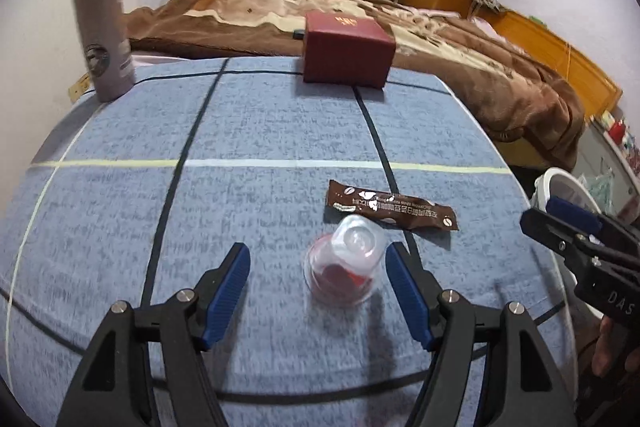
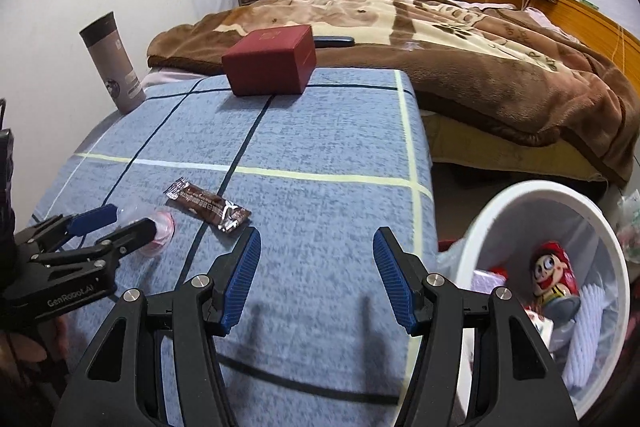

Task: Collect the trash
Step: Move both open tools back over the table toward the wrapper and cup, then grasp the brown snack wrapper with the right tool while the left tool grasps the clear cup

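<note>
A clear plastic cup (image 1: 344, 267) with red residue lies on its side on the blue tablecloth (image 1: 260, 131). My left gripper (image 1: 316, 259) is open, its blue pads on either side of the cup, not touching it. A brown snack wrapper (image 1: 392, 205) lies just beyond the cup. In the right wrist view the cup (image 2: 160, 227) and wrapper (image 2: 208, 205) lie at the left, with the left gripper (image 2: 116, 219) around the cup. My right gripper (image 2: 316, 247) is open and empty over the table's right part. A white trash bin (image 2: 592, 227) stands beside the table's right edge.
A dark red box (image 1: 346, 47) sits at the table's far edge. A grey tumbler (image 1: 104, 27) stands at the far left corner. A bed with a brown blanket (image 2: 460, 39) lies behind the table. The bin holds a cartoon-printed can (image 2: 556, 279) and other trash.
</note>
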`<state>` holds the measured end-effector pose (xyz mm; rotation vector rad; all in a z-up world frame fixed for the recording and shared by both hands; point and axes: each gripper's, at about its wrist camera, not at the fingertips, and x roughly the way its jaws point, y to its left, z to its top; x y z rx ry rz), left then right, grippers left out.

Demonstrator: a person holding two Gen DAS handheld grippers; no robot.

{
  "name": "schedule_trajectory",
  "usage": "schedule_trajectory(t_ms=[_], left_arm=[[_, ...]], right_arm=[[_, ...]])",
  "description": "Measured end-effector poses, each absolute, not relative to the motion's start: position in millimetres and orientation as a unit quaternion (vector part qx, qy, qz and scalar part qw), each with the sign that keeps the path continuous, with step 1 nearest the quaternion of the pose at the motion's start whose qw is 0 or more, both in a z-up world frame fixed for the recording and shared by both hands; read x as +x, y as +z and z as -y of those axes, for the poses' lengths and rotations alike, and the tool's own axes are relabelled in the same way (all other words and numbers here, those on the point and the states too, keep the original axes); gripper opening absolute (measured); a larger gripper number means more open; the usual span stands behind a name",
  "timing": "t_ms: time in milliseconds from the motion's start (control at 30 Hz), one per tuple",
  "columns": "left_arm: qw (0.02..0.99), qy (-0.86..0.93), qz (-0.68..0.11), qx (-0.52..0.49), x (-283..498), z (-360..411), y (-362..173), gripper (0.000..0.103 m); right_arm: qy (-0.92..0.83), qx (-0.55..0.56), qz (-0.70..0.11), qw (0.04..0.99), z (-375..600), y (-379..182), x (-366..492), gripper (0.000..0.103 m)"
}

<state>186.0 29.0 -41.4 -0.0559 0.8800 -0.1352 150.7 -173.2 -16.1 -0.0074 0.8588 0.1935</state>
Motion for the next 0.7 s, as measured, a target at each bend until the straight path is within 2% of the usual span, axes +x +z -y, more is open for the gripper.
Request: schedule_trajectory(t_ms=[100,200,333,400,700], left_arm=[[0.902,-0.07,-0.425,-0.023,190,-32,-42,0.072],[0.903,-0.074,-0.423,-0.027,192,-39,-42,0.067],[0.902,-0.076,-0.423,-0.037,194,-51,-43,0.047],[0.9,-0.073,-0.427,-0.041,194,-58,-45,0.041],[0.901,-0.054,-0.426,-0.063,188,-85,-45,0.04]], right_arm=[[0.102,-0.015,-0.42,0.902,165,-18,157,0.06],[0.12,-0.022,-0.423,0.898,155,-20,163,0.06],[0.142,-0.046,-0.422,0.894,140,-22,170,0.06],[0.16,-0.052,-0.422,0.891,131,-24,173,0.06],[0.205,-0.089,-0.431,0.874,99,-34,183,0.06]])
